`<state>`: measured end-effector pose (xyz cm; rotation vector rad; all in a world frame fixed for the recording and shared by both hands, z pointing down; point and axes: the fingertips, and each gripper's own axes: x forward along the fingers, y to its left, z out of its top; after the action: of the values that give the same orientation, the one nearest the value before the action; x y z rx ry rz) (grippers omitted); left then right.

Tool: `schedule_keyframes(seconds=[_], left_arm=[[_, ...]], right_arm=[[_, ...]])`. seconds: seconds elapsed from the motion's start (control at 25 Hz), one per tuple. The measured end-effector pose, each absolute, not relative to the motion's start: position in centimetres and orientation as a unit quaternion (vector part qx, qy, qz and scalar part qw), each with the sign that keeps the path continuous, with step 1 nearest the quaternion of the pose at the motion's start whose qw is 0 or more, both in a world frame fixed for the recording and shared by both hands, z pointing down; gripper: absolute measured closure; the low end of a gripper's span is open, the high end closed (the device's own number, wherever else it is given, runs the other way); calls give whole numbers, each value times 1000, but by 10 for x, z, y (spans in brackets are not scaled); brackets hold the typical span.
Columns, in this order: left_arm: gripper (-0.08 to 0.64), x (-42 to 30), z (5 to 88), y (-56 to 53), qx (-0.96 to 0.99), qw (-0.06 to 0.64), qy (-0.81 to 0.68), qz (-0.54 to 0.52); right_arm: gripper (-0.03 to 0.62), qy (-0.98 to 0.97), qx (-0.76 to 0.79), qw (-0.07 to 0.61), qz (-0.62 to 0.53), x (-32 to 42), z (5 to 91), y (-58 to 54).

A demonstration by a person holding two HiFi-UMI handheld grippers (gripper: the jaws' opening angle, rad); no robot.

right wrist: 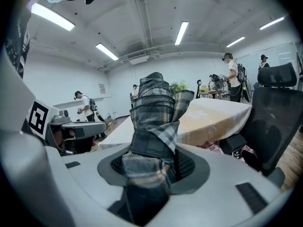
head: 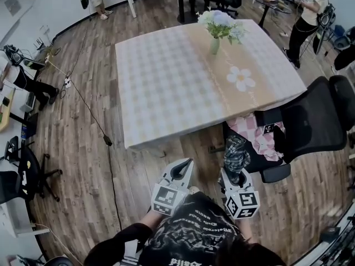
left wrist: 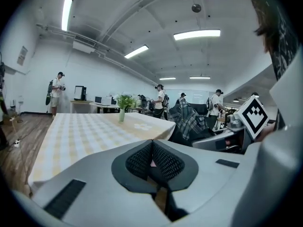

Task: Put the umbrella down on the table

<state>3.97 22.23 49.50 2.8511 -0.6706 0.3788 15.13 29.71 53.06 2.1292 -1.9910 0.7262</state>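
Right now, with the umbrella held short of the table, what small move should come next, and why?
Probably carry the right gripper forward until the umbrella hangs over the table. Its jaws clamp the folded umbrella, which is short of the table's near edge, and the near cloth is bare; the vase stands at the far side.

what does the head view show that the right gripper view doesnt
Only the head view: the cable across the floor, and the table seen whole from above. Only the right gripper view: the ceiling lights, and the fingers pressing on the sides of the umbrella. Both: the right gripper holding the plaid umbrella short of the table, and the black chair beside it.
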Motion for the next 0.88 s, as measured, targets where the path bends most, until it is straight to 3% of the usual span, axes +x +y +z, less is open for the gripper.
schedule_keyframes(seconds=[0.88], left_arm=[[540,76,494,-97,963,109,-217,116]], right_arm=[[396,-623,733,82,260,200,529,10]])
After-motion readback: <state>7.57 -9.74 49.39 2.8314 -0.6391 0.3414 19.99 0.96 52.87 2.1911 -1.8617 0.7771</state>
